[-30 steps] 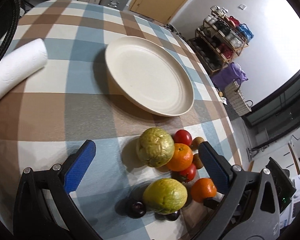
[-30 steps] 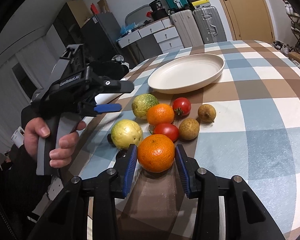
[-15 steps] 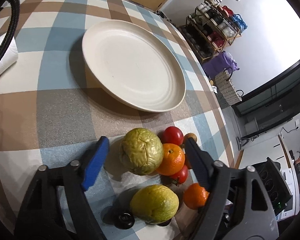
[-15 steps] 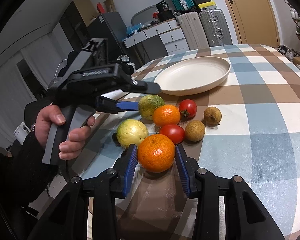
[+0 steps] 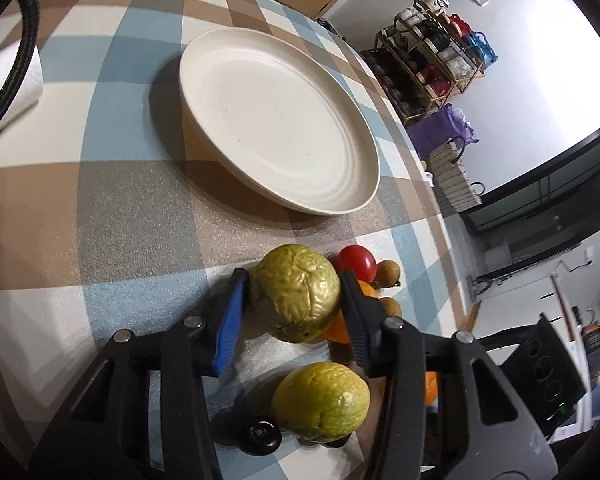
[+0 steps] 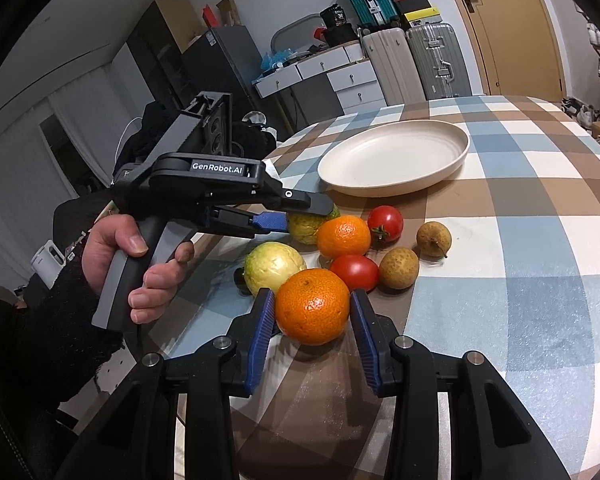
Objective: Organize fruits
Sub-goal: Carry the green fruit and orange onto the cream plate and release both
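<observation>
While clustered: two oranges (image 6: pixel 312 306), two tomatoes (image 6: pixel 386 222).

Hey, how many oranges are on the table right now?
2. One orange sits nearest, clamped between the right gripper fingers. The other orange lies farther back, left of the far tomato. None looks hidden, though fruit overlaps.

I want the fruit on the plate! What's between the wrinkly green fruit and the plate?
Nothing but bare checked tablecloth between the wrinkly green fruit and the plate, seen in the left wrist view.
</observation>
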The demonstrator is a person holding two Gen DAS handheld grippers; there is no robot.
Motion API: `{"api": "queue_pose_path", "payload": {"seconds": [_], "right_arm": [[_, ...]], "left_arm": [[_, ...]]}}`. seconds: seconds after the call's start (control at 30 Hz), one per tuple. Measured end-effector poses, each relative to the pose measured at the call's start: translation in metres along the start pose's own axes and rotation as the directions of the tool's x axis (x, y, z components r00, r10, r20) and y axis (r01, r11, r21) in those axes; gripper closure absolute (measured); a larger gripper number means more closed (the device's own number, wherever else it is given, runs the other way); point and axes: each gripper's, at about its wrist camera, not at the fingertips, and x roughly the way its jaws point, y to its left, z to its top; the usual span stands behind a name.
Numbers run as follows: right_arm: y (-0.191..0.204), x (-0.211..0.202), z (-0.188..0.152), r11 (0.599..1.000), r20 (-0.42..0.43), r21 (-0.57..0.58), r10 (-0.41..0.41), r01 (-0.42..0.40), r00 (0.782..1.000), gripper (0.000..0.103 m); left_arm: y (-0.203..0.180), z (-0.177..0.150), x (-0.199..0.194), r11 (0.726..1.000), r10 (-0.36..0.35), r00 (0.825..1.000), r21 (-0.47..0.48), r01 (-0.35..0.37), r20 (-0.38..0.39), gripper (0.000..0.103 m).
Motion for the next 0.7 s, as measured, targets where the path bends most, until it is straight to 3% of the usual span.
{"api": "queue_pose_path", "payload": {"seconds": [0.37, 0.7], "right_arm": [[-0.009, -0.021, 0.021, 0.999, 0.102, 0.034, -0.025, 0.021, 0.995, 0.063], [-0.031, -0.02, 0.085, 0.998, 0.141, 0.062, -0.039, 0.03, 0.989, 0.063]], "left_arm": [[-0.012, -0.001, -0.035, 0.999, -0.043, 0.997, 0.017, 0.042, 0.066, 0.06], [-0.038, 0.05, -0.074, 0.996, -0.04, 0.994, 0.078, 0.032, 0.103, 0.06]]}}
